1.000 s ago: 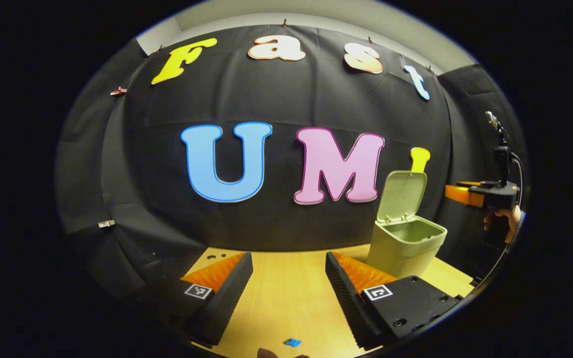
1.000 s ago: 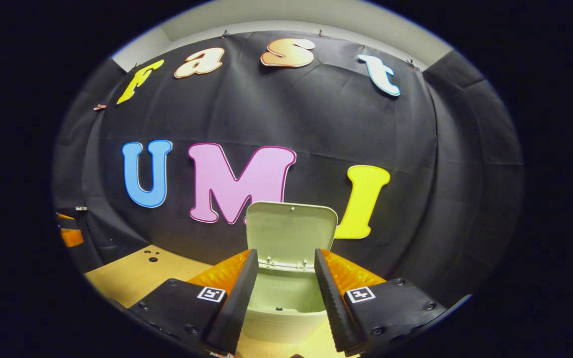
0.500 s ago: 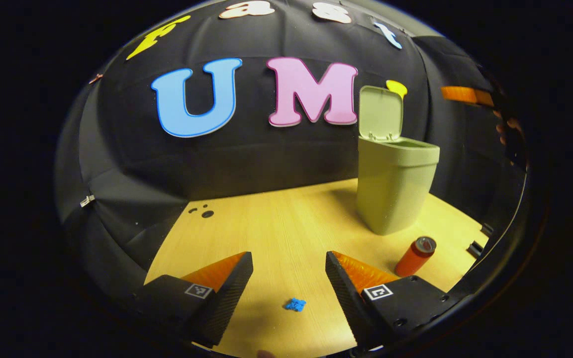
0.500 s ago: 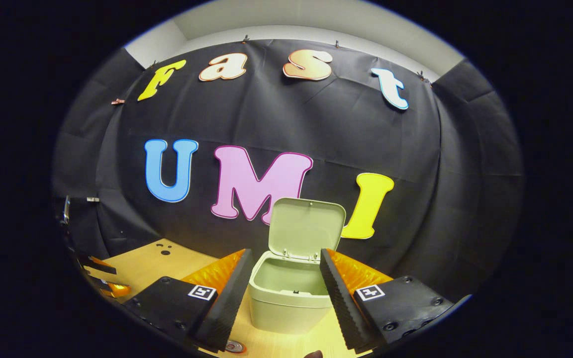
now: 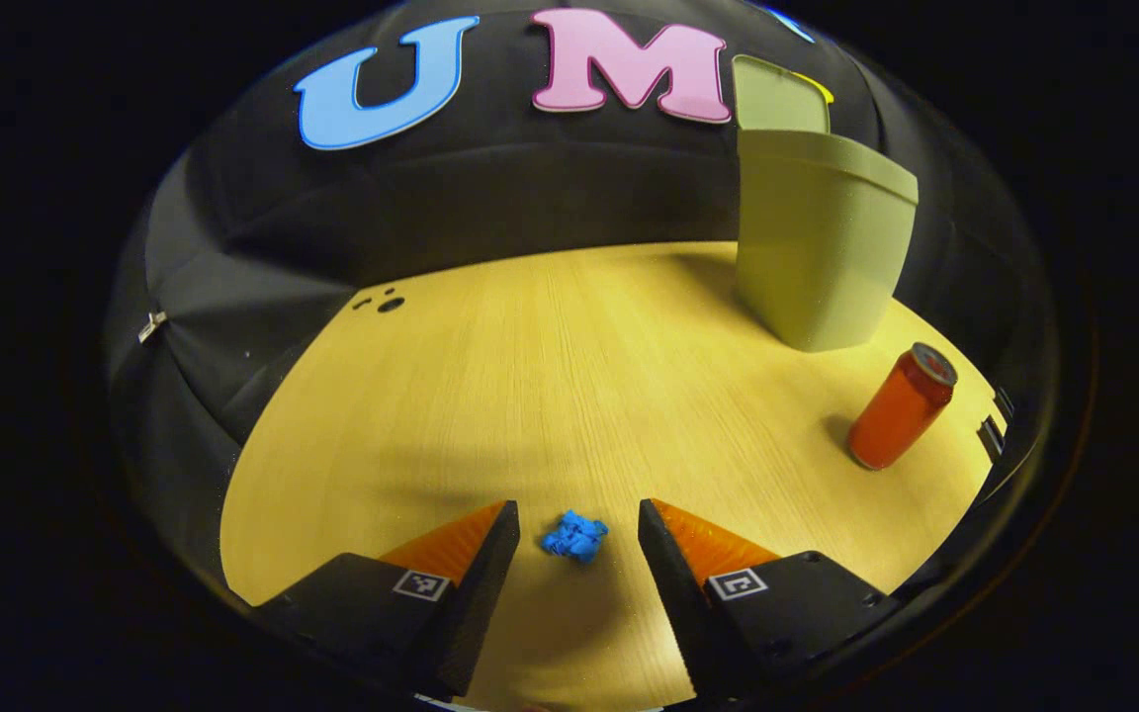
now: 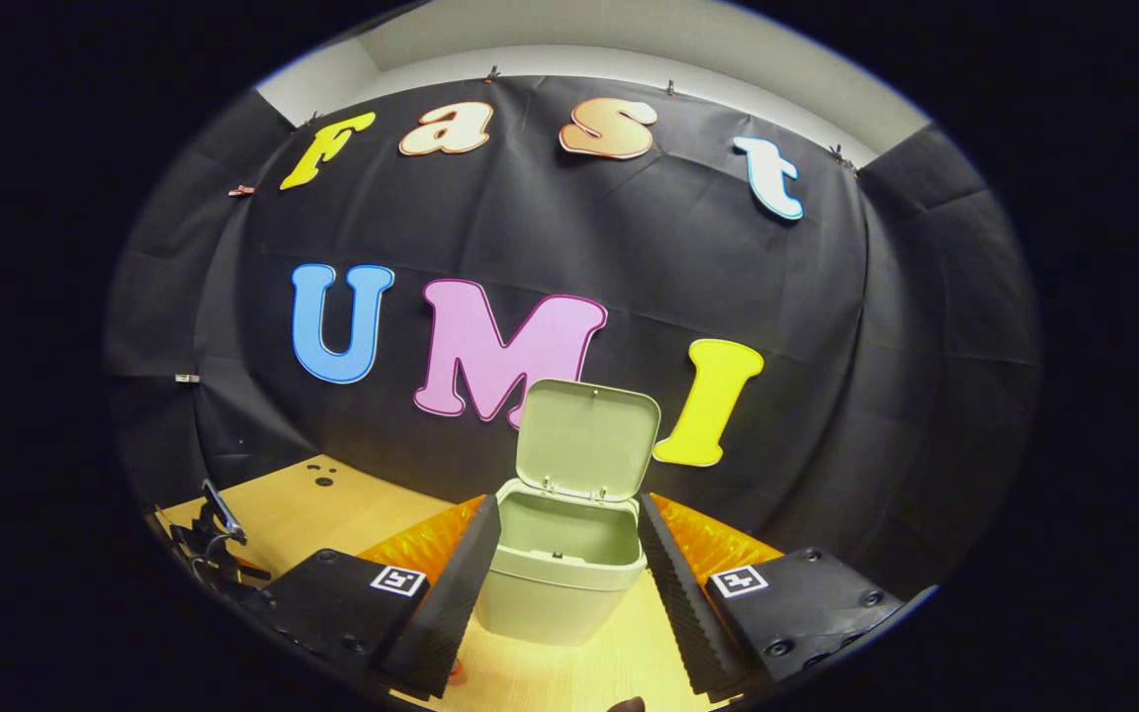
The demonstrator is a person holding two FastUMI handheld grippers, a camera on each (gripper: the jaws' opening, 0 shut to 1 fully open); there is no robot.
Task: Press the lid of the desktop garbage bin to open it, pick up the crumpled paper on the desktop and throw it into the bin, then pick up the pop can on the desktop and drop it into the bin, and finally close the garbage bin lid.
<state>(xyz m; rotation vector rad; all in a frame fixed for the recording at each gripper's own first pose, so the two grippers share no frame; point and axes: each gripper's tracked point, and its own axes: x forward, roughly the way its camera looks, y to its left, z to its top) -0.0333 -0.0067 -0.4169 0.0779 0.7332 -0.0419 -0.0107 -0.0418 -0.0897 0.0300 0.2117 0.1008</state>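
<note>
In the left gripper view, a small blue crumpled paper [image 5: 574,536] lies on the wooden desktop [image 5: 550,396], just ahead of and between my left gripper's [image 5: 569,554] open fingers, untouched. An orange pop can [image 5: 900,406] stands upright at the right, in front of the pale green bin [image 5: 820,247], whose lid [image 5: 779,96] is raised. In the right gripper view, my right gripper [image 6: 558,574] is open and held above the desk, facing the bin [image 6: 562,574] with its lid [image 6: 587,439] standing up and the inside bare. The left gripper's body [image 6: 209,539] shows low at the left.
Small dark holes [image 5: 387,302] mark the desktop's far left corner. The black cloth wall [image 5: 490,198] closes the back and sides of the desk. Black brackets [image 5: 991,430] sit at the desk's right edge near the can.
My left gripper has tilted down and dropped toward the desk, bringing the blue paper between its fingers. The right gripper has pulled back a little from the bin.
</note>
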